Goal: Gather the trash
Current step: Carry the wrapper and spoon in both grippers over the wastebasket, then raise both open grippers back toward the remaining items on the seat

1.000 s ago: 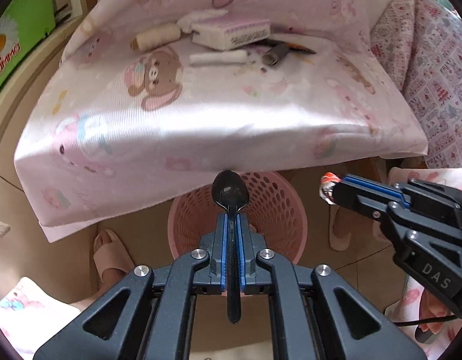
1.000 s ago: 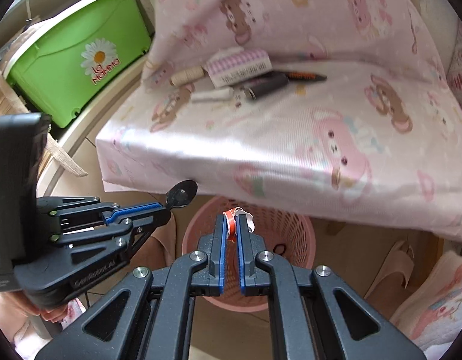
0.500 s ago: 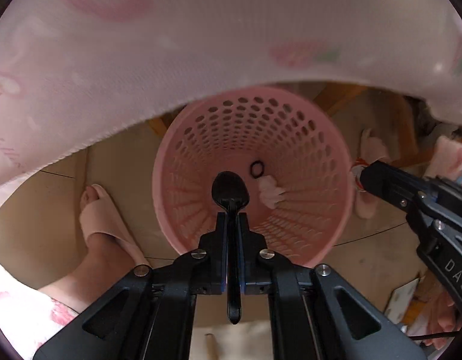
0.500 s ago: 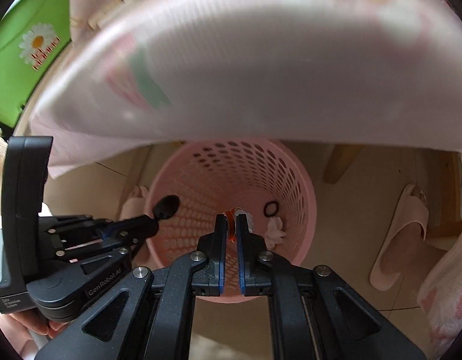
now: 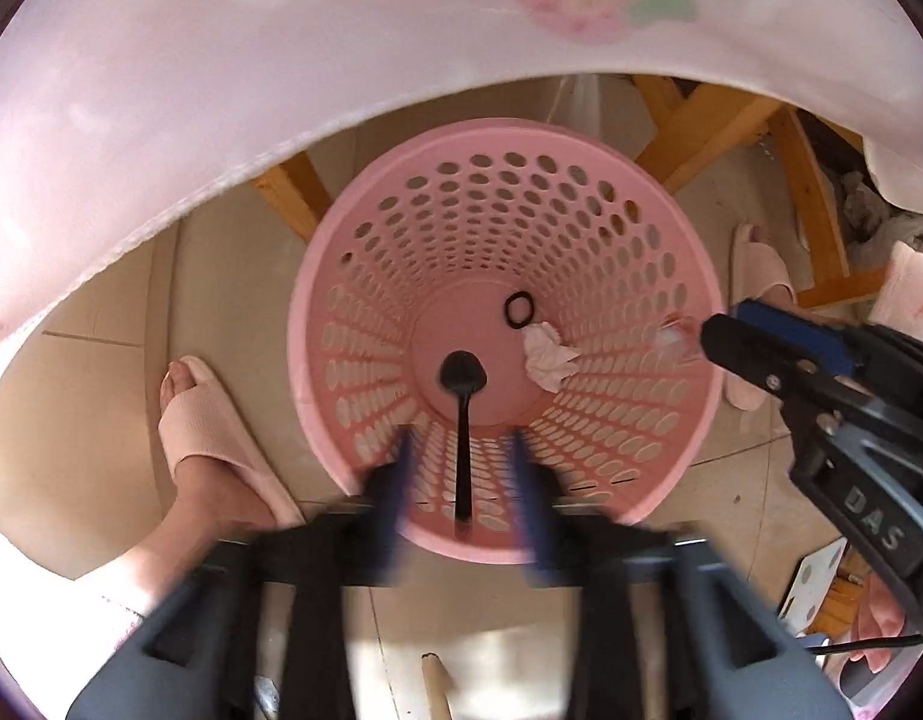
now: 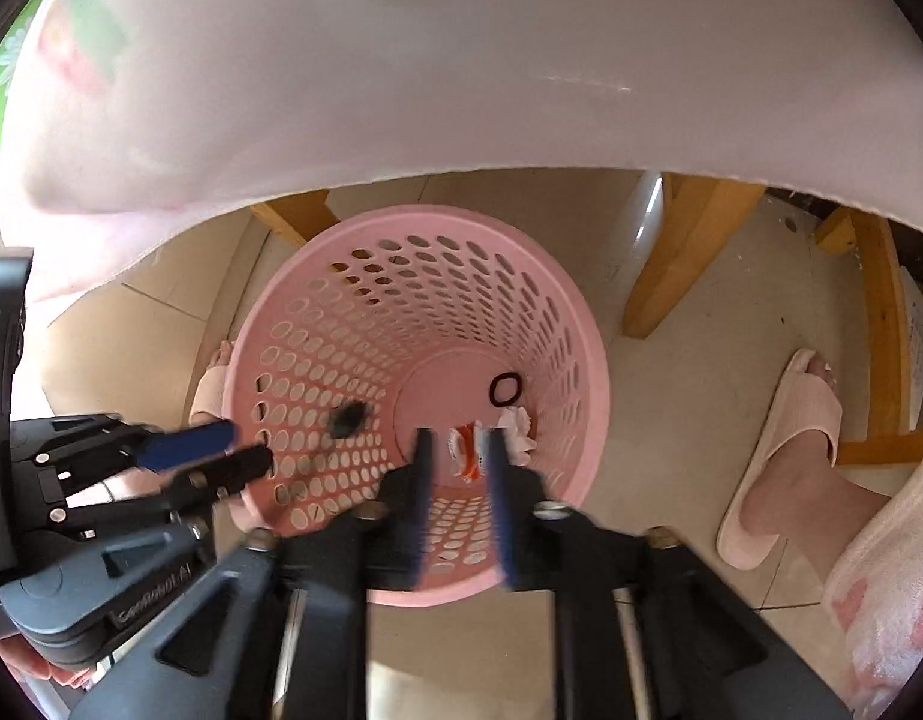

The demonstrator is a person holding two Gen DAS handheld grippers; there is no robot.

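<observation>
Two grippers: I hold both over the round pink plastic basket with holes point(image 5: 503, 180), which stands on the floor under the edge of the pink cloth point(image 5: 221, 60).
Left gripper point(image 5: 461, 450): its fingers are opening and blurred; the black plastic spoon point(image 5: 462, 396) is between them, but the pads do not press on it, so I judge it is released and falling into the basket.
Right gripper point(image 6: 458, 456): its fingers are opening too; the red and white wrapper point(image 6: 466, 450) is in the gap, free from the pads as far as I can see.
Already in the basket: a crumpled white tissue point(image 5: 548, 354) and a small black ring band point(image 5: 519, 308) lie on the bottom.
Progress: two pieces are inside, two more are going in now.
What is left: I cannot tell from these views, because the cloth hides the top of the table.
Nearby: a person's foot in a pink slipper point(image 5: 212, 438) stands just beside the basket.
</observation>
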